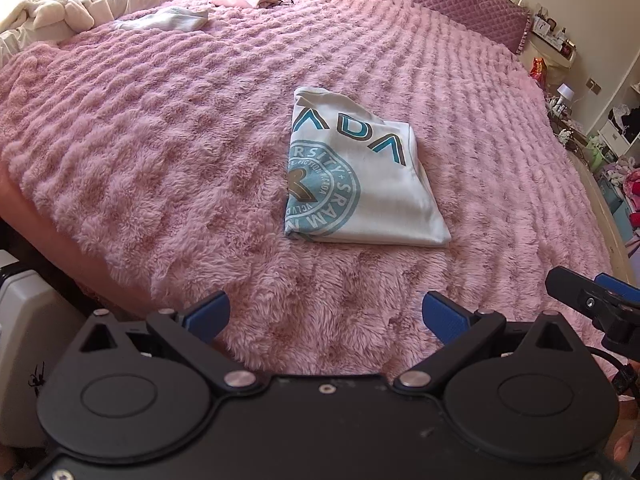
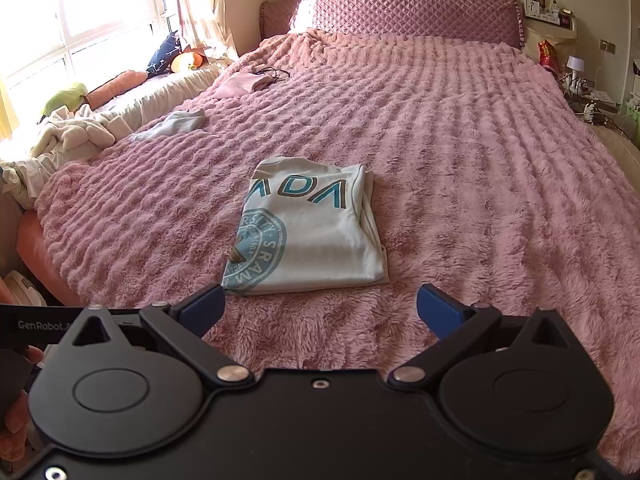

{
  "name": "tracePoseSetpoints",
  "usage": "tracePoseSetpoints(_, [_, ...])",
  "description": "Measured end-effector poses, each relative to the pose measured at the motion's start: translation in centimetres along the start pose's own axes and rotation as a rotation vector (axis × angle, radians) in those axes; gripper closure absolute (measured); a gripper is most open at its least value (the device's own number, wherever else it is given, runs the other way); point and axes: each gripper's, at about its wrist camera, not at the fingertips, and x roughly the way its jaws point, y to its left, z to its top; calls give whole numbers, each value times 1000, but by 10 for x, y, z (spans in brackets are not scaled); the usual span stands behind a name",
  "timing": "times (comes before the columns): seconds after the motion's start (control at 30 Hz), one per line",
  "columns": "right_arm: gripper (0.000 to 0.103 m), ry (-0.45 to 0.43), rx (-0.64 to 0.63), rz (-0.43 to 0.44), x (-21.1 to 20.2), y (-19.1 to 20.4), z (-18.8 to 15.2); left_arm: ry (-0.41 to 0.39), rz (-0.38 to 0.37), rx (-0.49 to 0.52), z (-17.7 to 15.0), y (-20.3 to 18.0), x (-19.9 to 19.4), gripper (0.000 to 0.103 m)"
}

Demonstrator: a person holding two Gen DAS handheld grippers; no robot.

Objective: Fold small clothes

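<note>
Left wrist view shows my left tool (image 1: 326, 316) spread wide and empty, hovering over the bed (image 1: 160, 140). Ahead lies the white shirt (image 1: 360, 184), already folded into a compact rectangle. My right tool (image 2: 320, 310) also gapes, holding nothing. Two small garments (image 2: 176, 124) farther back look unfolded, I judge.

Pink fluffy bed (image 2: 460, 160); folded shirt (image 2: 316, 236) on it.

Hard daylight pours through the large white-framed window (image 2: 80, 12) at ten o'clock in the right wrist view, blown out to glare. Both pictures are sharp, bright, and strongly bowed towards the edges, with soft shadows under the folded white printed T-shirt (image 2: 308, 236).
</note>
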Motion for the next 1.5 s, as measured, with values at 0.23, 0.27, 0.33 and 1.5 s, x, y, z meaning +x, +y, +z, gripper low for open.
tracePoseSetpoints(0.23, [0, 8, 4, -5, 3, -1, -4, -6, 59, 46, 1, -5, -1, 0])
tracePoseSetpoints(0.27, [0, 9, 5, -6, 3, -2, -4, -5, 57, 46, 1, -5, 0, 0])
tracePoseSetpoints(0.33, [0, 10, 5, -4, 3, -2, -4, 0, 49, 43, 2, -5, 0, 0])
tracePoseSetpoints(1.5, [0, 31, 8, -20, 10, -11, -8, 8, 29, 105, 8, -17, -2, 0])
